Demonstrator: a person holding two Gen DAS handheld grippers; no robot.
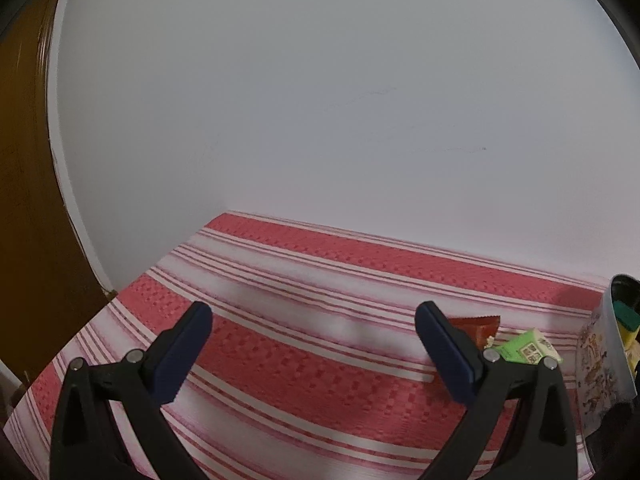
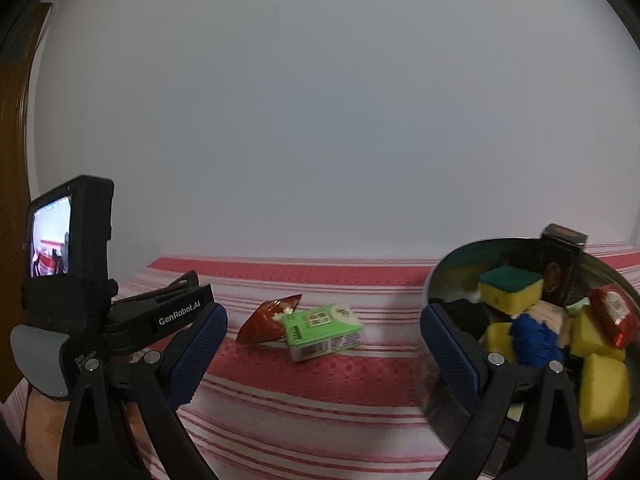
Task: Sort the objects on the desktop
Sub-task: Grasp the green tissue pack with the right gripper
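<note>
While the green carton [image 2: 322, 330] is lying left of the metal tin [image 2: 444, 280], I am holding both hand-held grippers, left [image 1: 314, 350] and right [image 2: 322, 350], wide apart and empty.

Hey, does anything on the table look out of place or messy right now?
Yes. A green carton lies tipped against a red snack packet on the striped cloth, outside the round tin that already holds sponges and other items.

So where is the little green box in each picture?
Left wrist view: green box at lower right, behind the right finger.
Right wrist view: green box near the middle, on the striped cloth.
Shared landmark: the red packet touching its left side.
</note>
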